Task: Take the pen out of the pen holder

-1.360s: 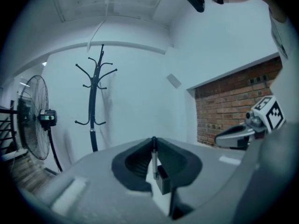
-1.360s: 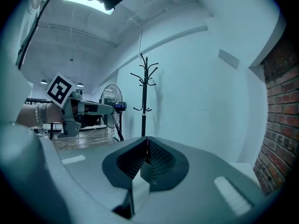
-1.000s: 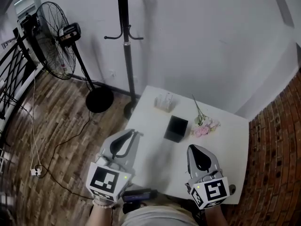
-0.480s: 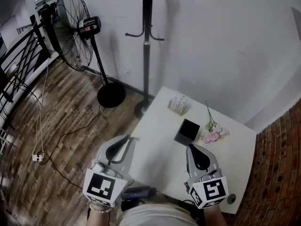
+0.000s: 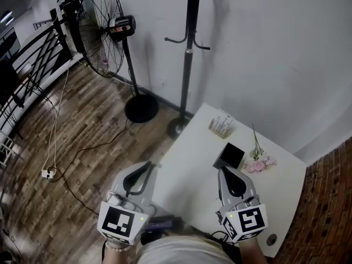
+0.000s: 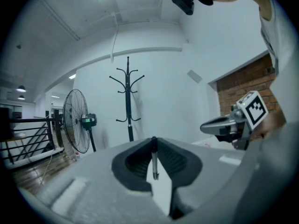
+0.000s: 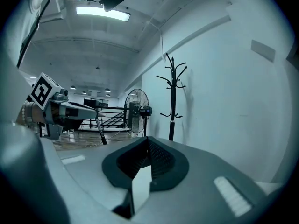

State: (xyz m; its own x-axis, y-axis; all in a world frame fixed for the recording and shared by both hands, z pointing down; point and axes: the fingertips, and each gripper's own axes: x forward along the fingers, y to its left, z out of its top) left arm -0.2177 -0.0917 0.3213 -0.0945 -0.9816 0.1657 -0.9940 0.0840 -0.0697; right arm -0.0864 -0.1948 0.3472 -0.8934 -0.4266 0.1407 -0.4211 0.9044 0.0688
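Note:
The black square pen holder (image 5: 229,155) stands on the white table (image 5: 192,172), beyond both grippers. My left gripper (image 5: 149,165) hangs at the table's left edge and is shut on a thin dark pen (image 6: 154,164), which hangs tip-down from the pinched jaws (image 6: 153,141). From the right gripper view the same pen (image 7: 100,133) slants down from the left gripper (image 7: 91,112). My right gripper (image 5: 223,171) hovers over the table just short of the holder; its jaws (image 7: 147,139) meet with nothing between them.
A small white rack (image 5: 221,125) and pink flowers (image 5: 258,163) flank the holder on the table. A coat stand (image 5: 188,59) and a pedestal fan (image 5: 113,34) stand on the wooden floor to the left, with a cable (image 5: 60,164) running across it. A white wall is behind the table.
The head view has swung left, so the table and holder sit further right in the picture. Both grippers have drifted left relative to the table; the left one still holds the pen.

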